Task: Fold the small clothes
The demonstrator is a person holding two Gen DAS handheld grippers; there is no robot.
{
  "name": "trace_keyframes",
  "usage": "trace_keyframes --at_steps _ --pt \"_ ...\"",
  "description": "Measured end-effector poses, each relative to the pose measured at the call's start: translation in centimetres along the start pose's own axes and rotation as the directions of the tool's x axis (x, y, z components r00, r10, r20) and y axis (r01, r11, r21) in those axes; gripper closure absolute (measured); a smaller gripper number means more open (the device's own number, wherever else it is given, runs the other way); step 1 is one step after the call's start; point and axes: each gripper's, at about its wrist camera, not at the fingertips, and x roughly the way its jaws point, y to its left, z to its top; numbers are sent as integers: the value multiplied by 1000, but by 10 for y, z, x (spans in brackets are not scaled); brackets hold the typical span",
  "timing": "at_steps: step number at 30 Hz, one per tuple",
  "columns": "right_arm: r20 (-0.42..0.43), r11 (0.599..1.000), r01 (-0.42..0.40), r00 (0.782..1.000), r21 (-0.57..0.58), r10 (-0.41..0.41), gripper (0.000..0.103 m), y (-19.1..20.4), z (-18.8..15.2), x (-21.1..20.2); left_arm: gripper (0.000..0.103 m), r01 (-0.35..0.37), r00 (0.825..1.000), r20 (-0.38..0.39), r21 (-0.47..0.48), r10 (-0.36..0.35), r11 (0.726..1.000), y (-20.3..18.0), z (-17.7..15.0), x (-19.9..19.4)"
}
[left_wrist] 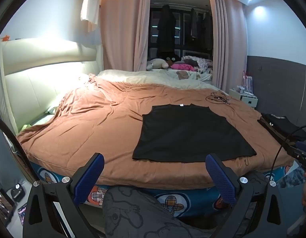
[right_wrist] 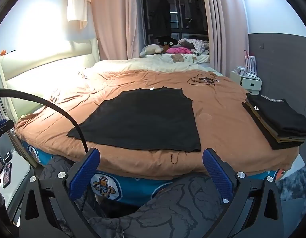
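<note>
Shirt (left_wrist: 192, 134) beyond jaws (both spread).

A bed (right_wrist: 222, 138) is covered by a rumpled brown quilt (left_wrist: 93, 123), beneath which a blue patterned sheet (right_wrist: 133, 188) is seen along the lower edge of the frame. A black garment (right_wrist: 145, 119) is laid flat at the centre of the quilt. A stack of folded dark clothes (right_wrist: 277, 119) is placed at the right edge. A tangled black cable (right_wrist: 202, 79) is seen farther back, and a cream blanket (left_wrist: 153, 77) behind it.
</note>
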Motion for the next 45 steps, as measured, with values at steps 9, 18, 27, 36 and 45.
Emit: trace_keyframes --at_steps 9,18,27,36,45 --pt "9 1000 0 1000 8 0 0 2 -2 -3 0 -3 1000 -12 -1 3 1000 0 -1 -1" --pt "1 1000 -4 1000 12 4 0 3 0 0 0 -3 1000 -13 -4 3 1000 -2 -4 -1" --pt "8 1000 -4 1000 12 4 0 6 -1 -1 0 1 1000 -13 -9 -1 1000 0 -4 -1" --pt "2 1000 -13 1000 19 13 0 3 1 0 0 2 1000 -10 -10 -2 1000 1 -2 -2" --pt "3 1000 -11 1000 14 11 0 5 1 -1 0 2 1000 -11 -11 -2 1000 2 -2 -3"
